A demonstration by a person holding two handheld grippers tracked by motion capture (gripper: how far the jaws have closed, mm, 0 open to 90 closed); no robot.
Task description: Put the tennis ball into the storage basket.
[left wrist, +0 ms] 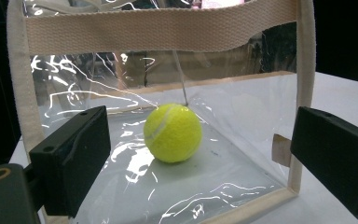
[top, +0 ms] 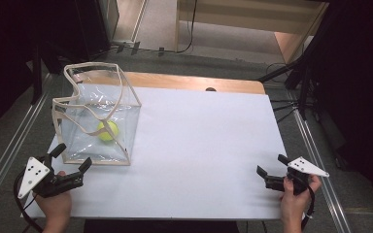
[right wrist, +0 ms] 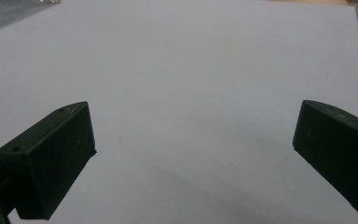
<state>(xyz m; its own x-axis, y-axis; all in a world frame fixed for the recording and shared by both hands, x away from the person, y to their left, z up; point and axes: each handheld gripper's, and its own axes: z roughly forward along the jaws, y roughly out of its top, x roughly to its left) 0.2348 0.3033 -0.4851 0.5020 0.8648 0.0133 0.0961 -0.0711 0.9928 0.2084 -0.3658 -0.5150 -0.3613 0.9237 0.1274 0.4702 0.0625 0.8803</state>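
A clear plastic bag (top: 121, 99) with beige webbing trim and handles stands upright at the table's left. A yellow-green tennis ball (top: 107, 130) rests on its floor. My left gripper (top: 72, 157) is open just in front of the bag's near wall, jaws spread wide. In the left gripper view the ball (left wrist: 173, 132) sits behind the clear wall (left wrist: 242, 116), between my left gripper's (left wrist: 200, 161) jaws, which hold nothing. My right gripper (top: 272, 165) is open at the table's near right, over the bare white surface (right wrist: 191, 84), and shows again as my right gripper (right wrist: 193, 161) in its own view.
The white sheet (top: 204, 145) covers most of the wooden table (top: 194, 82). Black stands and cables (top: 296, 82) crowd the floor at the right. Metal rails (top: 9, 141) run along the left side.
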